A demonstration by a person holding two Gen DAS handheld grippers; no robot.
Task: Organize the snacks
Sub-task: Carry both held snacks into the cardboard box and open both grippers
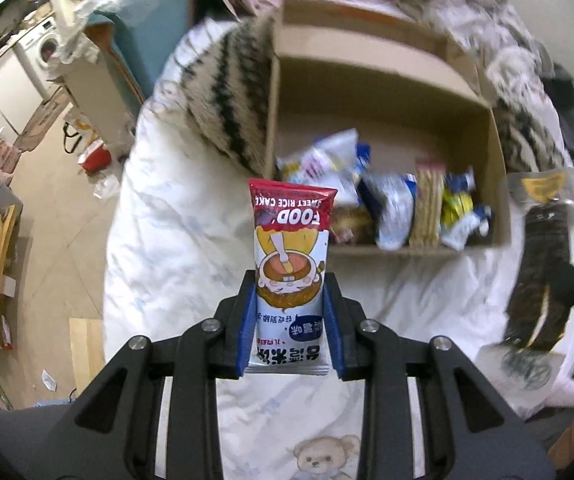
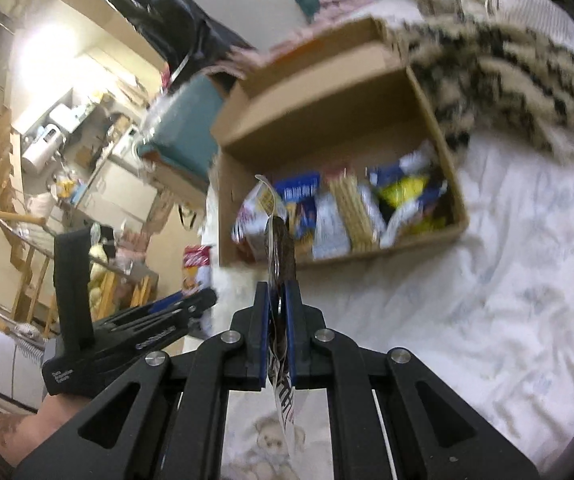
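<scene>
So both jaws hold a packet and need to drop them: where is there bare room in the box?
The cardboard box is bare along its far half, below the back flap. The snack packets crowd the near wall.

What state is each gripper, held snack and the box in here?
Left gripper: shut on rice cake packet.
Rice cake packet: sealed, held upright, print upside down.
Right gripper: shut on dark snack pack.
Dark snack pack: held edge-on to its camera, above the bed.
Box: open, flaps up, snacks piled at its near side.
</scene>
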